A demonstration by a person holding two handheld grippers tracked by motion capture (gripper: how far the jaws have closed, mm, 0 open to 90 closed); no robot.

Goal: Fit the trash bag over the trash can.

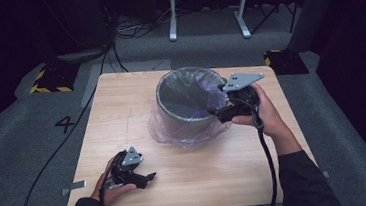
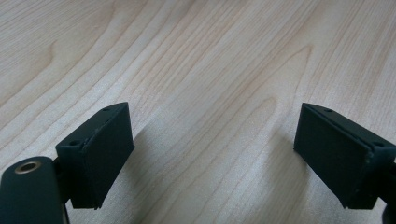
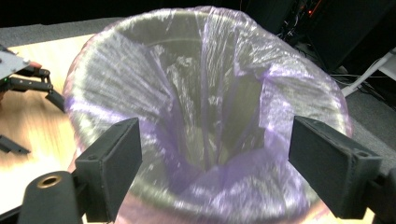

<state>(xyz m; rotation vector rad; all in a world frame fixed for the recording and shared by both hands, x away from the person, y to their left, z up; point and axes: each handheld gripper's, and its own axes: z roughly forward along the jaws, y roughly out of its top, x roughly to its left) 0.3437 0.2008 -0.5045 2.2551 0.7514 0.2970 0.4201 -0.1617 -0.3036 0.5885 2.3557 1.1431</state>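
Bin: round, upright, centre of the high view, on the worktop. Open mouth faces up.

Liner: thin purple bag, folded over the rim and bunched down the outside to the worktop; inside it hangs in loose pleats.

Right gripper: at the bin's right rim, centre-right of the high view. Jaws open wide and, in the right gripper view, spread across the bin's near side, one to each side, holding nothing. Bin lies straight ahead of the jaws, close; whether they touch the liner cannot be told.

Left gripper: lower left of the high view, low over bare worktop, well apart from the bin. Jaws open, empty.

Judgement: right hand is much the nearer; rim and liner work falls to it.
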